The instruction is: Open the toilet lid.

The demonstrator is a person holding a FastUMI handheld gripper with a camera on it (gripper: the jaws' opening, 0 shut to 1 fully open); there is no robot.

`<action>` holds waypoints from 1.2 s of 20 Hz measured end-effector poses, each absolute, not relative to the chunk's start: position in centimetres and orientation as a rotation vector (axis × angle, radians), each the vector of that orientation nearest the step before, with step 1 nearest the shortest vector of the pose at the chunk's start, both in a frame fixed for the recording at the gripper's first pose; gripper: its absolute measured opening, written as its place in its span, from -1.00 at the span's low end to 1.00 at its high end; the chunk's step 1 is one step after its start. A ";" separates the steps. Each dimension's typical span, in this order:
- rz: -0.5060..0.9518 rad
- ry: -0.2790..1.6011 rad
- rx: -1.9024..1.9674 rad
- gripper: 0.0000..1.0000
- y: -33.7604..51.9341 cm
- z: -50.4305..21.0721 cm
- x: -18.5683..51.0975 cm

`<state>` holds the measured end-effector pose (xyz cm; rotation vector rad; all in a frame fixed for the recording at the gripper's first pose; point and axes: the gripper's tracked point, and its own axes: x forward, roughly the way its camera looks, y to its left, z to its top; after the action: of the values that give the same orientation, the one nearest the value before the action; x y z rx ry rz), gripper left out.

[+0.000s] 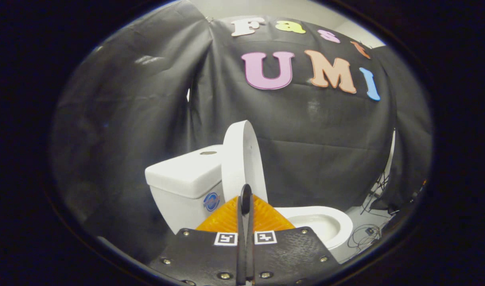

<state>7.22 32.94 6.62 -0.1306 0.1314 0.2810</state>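
A white toilet stands ahead of me. Its lid (241, 159) is raised nearly upright and leans toward the tank (185, 176) behind it. The seat and bowl (326, 222) lie open to the right of my fingers. My gripper (245, 198) is shut with its two fingers pressed together and nothing between them. The fingertips sit just in front of the lower edge of the raised lid, and I cannot tell whether they touch it.
Black cloth walls close in the booth behind and on both sides of the toilet. Loose cables (367, 230) lie on the pale floor to the right of the bowl, near a gap in the cloth.
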 end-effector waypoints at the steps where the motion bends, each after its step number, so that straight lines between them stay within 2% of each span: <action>1: 0.285 0.131 -0.136 -0.97 32.9 6.5 7.2; 24: 0.284 0.138 -0.115 -0.94 32.9 6.8 6.4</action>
<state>6.44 32.87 6.77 -0.1154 0.1380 0.2842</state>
